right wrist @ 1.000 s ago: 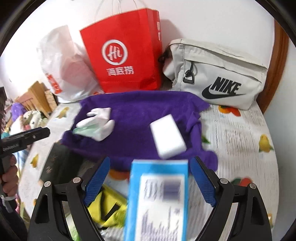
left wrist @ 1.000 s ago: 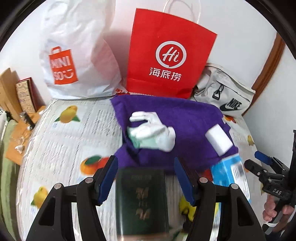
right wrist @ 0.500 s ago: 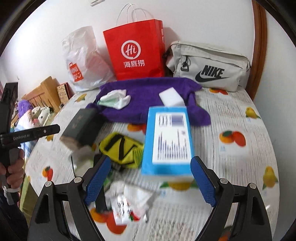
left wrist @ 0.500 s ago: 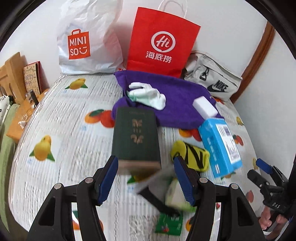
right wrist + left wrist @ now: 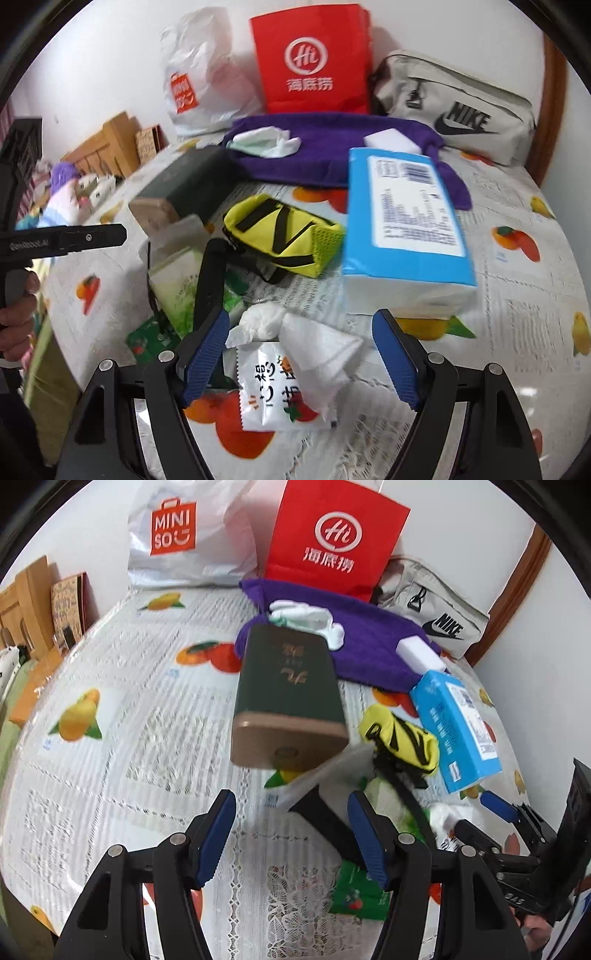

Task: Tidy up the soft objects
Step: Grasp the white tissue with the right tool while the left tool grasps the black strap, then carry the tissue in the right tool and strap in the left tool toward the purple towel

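A purple towel (image 5: 373,642) lies at the back of the table, also in the right wrist view (image 5: 332,147), with white gloves (image 5: 310,622) and a white sponge block (image 5: 419,653) on it. In front lie a dark green box (image 5: 288,698), a yellow pouch (image 5: 280,236) and a blue tissue pack (image 5: 402,218). A crumpled white tissue (image 5: 306,339) and a wet-wipe packet (image 5: 273,391) lie between my right gripper's fingers. My left gripper (image 5: 291,845) is open and empty, short of the green box. My right gripper (image 5: 301,362) is open around the tissue.
A red paper bag (image 5: 332,535), a white Miniso bag (image 5: 184,535) and a grey Nike pouch (image 5: 454,110) stand against the back wall. Green packets (image 5: 177,291) and a black strap (image 5: 210,280) lie left of the tissue. Wooden items (image 5: 29,602) sit beyond the table's left edge.
Both grippers have pulled back toward the table's front edge. More of the table and the near clutter has come into view. Both stay open.
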The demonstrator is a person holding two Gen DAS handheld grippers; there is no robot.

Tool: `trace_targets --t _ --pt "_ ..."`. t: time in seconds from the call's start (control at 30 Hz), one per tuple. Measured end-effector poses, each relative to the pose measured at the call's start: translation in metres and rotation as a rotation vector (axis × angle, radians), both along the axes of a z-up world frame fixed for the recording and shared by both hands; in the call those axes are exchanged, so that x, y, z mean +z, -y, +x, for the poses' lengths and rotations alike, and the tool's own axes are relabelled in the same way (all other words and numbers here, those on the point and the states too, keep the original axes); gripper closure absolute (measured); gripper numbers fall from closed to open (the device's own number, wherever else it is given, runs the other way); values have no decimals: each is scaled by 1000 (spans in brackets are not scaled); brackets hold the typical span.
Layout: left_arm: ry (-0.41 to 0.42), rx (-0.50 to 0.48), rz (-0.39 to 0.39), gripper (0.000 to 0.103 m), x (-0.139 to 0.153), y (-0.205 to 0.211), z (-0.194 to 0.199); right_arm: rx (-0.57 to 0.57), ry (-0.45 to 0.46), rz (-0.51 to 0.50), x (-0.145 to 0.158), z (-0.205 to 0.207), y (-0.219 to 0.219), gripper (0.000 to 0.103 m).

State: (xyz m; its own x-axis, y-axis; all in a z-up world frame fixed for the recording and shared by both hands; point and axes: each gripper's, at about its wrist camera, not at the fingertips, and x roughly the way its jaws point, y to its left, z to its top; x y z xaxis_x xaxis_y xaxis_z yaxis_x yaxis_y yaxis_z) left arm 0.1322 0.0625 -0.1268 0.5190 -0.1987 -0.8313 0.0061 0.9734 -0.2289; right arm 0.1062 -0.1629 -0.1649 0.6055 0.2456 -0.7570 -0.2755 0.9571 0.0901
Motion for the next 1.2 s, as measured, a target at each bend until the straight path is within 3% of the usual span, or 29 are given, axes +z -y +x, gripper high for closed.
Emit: trace_targets --t 0.1,0.17,0.23,0.33,0.4,0.47,0.77,1.0,1.2 --pt "-17 -3 -3 42 -8 -2 -1 5 -21 -84 -15 8 -13 23" --pt "-22 -10 -4 42 -12 -3 -3 12 -33 -88 -23 11 -16 23" --pt "-25 -9 -4 42 -14 -6 -3 6 -42 -85 -30 14 -17 30" --pt "-31 -11 -8 42 -19 -8 -4 -6 -23 -81 -30 16 -16 52" --pt "-36 -12 -11 42 -22 -9 -5 18 -28 -54 -27 17 -17 76" --pt "-38 -16 -19 42 -24 -8 -6 32 -23 -47 -25 16 -19 82" --pt "-3 -80 -39 42 -25 6 -14 54 43 0 -3 2 -17 85" --pt "-7 -118 -128 42 -31 18 -12 18 88 -19 12 -14 -1 85" --pt "-12 -109 -201 61 -43 21 -6 -33 59 -14 5 -19 24 85"
